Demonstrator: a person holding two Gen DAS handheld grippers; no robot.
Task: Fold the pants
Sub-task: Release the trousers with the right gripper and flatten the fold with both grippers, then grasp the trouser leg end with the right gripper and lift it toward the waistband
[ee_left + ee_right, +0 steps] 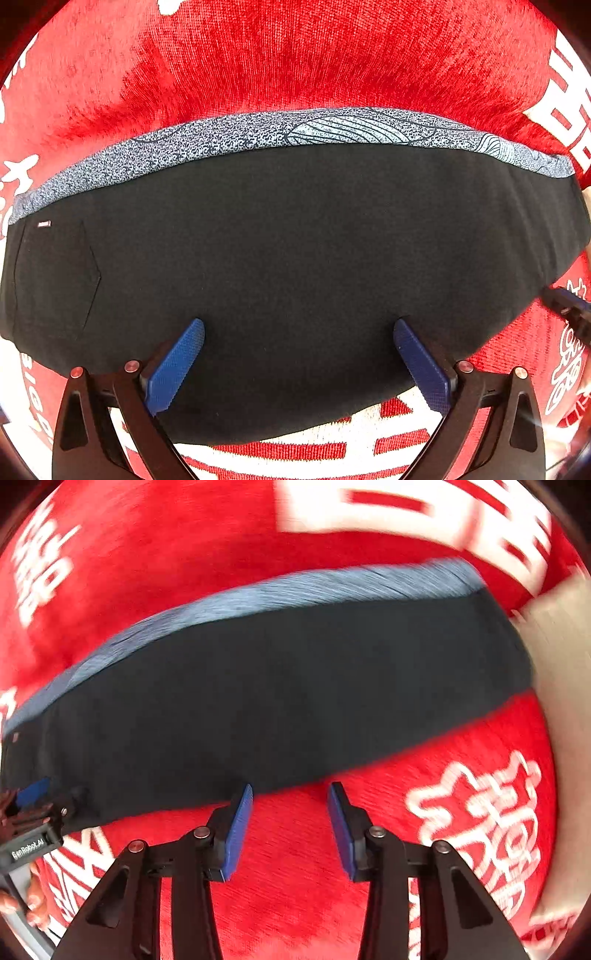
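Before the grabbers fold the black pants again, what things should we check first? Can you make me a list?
1. Left gripper open: ok, its blue pads are wide apart over the black pants.
2. Right gripper open: ok, nothing between its pads.
3. Right gripper over the pants: not ok, it hangs over the red blanket, just off the pants' near edge.
4. Pants lying flat: ok in the left view, no big wrinkles show.
5. Patterned strip along the far edge straight: ok.
6. Right view sharp enough to aim: not ok, it is blurred.
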